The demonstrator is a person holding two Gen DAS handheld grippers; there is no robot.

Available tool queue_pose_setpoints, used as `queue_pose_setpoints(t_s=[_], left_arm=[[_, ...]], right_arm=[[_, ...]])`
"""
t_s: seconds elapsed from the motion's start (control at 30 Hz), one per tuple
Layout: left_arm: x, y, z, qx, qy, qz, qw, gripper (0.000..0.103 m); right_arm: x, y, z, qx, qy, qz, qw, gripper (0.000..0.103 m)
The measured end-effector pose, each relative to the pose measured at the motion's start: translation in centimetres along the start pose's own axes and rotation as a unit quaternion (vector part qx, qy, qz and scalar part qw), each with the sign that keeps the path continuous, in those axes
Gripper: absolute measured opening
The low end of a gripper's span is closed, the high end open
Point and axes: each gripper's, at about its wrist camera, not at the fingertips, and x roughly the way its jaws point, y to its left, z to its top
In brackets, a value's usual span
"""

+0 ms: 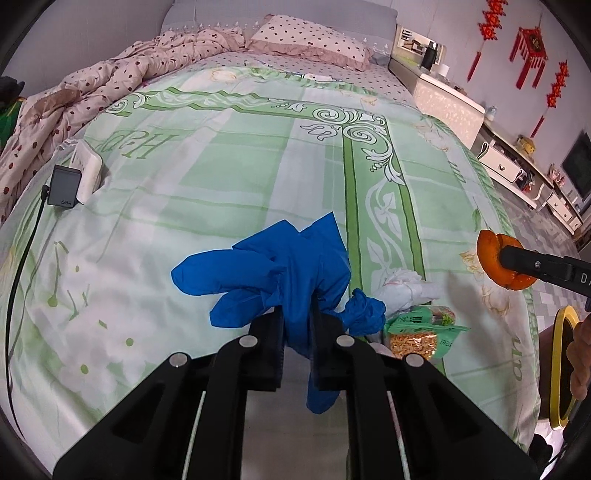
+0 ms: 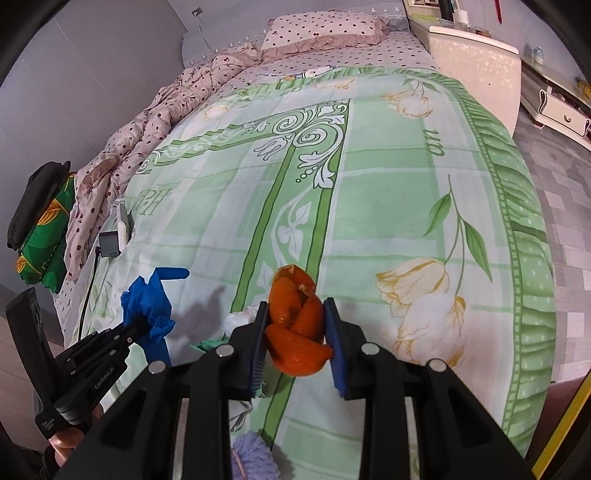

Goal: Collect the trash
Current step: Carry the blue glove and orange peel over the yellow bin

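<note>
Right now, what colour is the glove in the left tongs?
Bright blue. The glove shows best in the left wrist view.

Both views are bright and evenly lit by soft, cool light, with no harsh glare. Shadows are faint and blurred: a grey one lies on the bedspread (image 2: 369, 206) left of the peel (image 2: 295, 325), near the glove (image 2: 151, 299), and another falls on the bedspread just right of the tissue (image 1: 402, 291). Fisheye distortion bows the bed's edges and curves the wall (image 1: 517, 29); black vignette fills the corners. The centre is sharp, the far pillow (image 1: 314, 37) slightly soft. The near gripper arms look smooth and a little blurred.
</note>
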Motion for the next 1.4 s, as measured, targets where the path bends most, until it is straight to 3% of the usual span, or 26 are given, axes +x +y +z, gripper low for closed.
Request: queue_pose_setpoints(t_s=[0.6,1.07,1.4], left_arm=[[-10.3,-6.6,0.0,0.022,-0.052,-0.023,0.9981,0.010],[-13.4,-18.0,-0.8,0.089,-0.056,-0.068,0.9922,0.010],[-14.1,-27.7,-2.5,0.138,-0.044,-0.122,0.9819,0.010]], right_arm=[[-12.5,-2.8,-2.6,0.017,-0.072,-0.007,0.997,0.027],[-19.8,-10.6,-5.3,0.066,-0.111,-0.040,0.991,0.027],[-24.6,-17.4,-8.3,0.113,-0.133,-0.077,0.982,0.027]])
